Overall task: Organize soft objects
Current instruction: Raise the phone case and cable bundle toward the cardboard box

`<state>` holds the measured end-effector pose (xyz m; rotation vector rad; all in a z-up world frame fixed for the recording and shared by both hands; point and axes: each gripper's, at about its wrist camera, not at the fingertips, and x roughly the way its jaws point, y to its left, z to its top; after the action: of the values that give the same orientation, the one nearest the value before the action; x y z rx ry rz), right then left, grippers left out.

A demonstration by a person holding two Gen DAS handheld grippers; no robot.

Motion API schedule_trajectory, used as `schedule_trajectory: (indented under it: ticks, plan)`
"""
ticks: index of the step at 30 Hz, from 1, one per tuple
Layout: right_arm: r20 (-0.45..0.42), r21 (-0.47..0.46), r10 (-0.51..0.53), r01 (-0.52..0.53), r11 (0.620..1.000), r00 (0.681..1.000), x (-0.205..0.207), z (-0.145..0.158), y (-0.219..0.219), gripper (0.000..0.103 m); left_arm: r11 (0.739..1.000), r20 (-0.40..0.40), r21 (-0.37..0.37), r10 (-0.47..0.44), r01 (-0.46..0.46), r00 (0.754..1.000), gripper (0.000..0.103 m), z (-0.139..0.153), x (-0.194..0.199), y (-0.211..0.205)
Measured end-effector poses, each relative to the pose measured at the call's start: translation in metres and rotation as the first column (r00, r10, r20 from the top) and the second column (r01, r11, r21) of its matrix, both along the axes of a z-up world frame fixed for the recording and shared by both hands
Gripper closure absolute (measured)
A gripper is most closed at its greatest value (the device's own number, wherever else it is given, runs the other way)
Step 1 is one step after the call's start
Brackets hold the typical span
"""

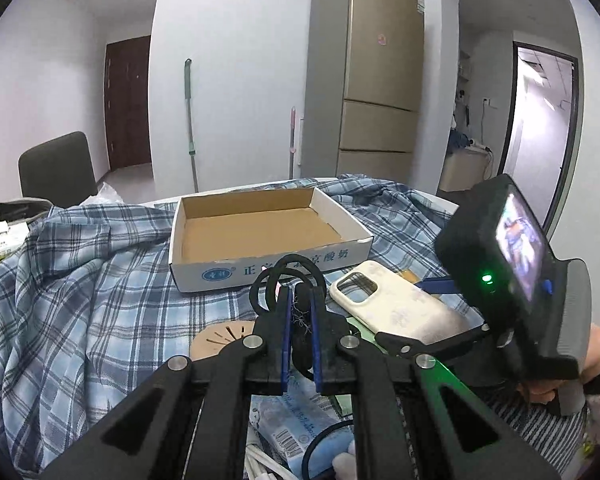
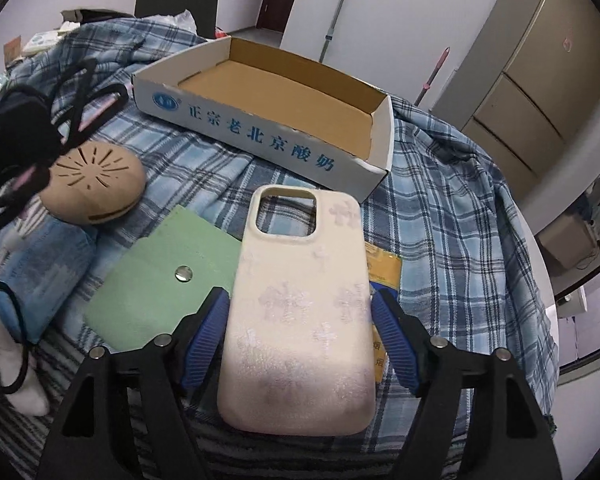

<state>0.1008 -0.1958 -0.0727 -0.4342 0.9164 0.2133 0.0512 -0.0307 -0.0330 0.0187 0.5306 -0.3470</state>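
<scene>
While my right gripper (image 2: 300,344) clamped the smooth cream phone case (image 2: 300,312), its long axis pointed toward twelve o'clock. My left gripper (image 1: 300,312) pinched black looped hair ties (image 1: 288,276).

The left gripper (image 1: 300,312) pinches a bundle of black hair ties (image 1: 286,280) between its blue fingers (image 1: 286,316), just in front of the empty cardboard box (image 1: 260,236). Beside it, the right gripper (image 1: 416,316) grips a cream phone case (image 1: 388,304) above the plaid cloth (image 1: 80,280).

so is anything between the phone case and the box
Nothing visible. The phone case, between the right gripper pads, faces the cardboard box across bare plaid cloth.
</scene>
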Motion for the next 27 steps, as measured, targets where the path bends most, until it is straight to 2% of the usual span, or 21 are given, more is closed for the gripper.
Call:
schedule_trajectory:
  ticks: [4,5,8,11,15,18,21,27]
  plan:
    - [-0.021,0.025,-0.016,0.017,1.0,1.0,0.004,0.0,-0.004,0.027,1.0,-0.001,0.003,-0.001,0.001,1.0,0.094,0.0,0.0,-0.001]
    - [-0.028,0.039,-0.017,0.018,0.999,0.999,0.005,0.0,-0.006,0.03,1.0,-0.003,0.003,-0.001,0.001,1.0,0.094,-0.001,0.0,-0.001]
    - [-0.024,0.063,-0.017,0.019,0.998,1.0,0.003,0.001,-0.008,0.031,1.0,-0.008,0.001,0.001,-0.001,1.0,0.094,-0.002,0.0,-0.001]
    - [-0.013,0.137,-0.008,0.009,0.991,1.0,-0.001,0.012,-0.017,0.031,1.0,-0.012,-0.005,0.004,-0.004,1.0,0.094,-0.003,0.001,0.002]
    - [0.0,0.158,-0.007,0.007,0.987,1.0,-0.008,0.029,-0.036,0.031,1.0,-0.02,-0.006,0.004,-0.004,1.0,0.094,-0.003,0.003,0.003]
    - [-0.068,0.191,-0.003,0.016,0.981,0.998,-0.005,0.029,-0.054,0.031,1.0,-0.019,0.0,-0.004,0.004,1.0,0.094,-0.003,0.003,0.001]
    - [-0.151,0.215,0.009,0.024,0.976,0.988,-0.001,0.014,-0.062,0.031,1.0,-0.018,0.009,-0.01,0.011,1.0,0.094,-0.004,0.003,0.0]
    - [-0.186,0.212,-0.012,0.052,0.976,0.982,0.004,0.002,-0.06,0.026,1.0,-0.028,0.006,-0.008,0.008,1.0,0.094,-0.005,0.003,0.0]
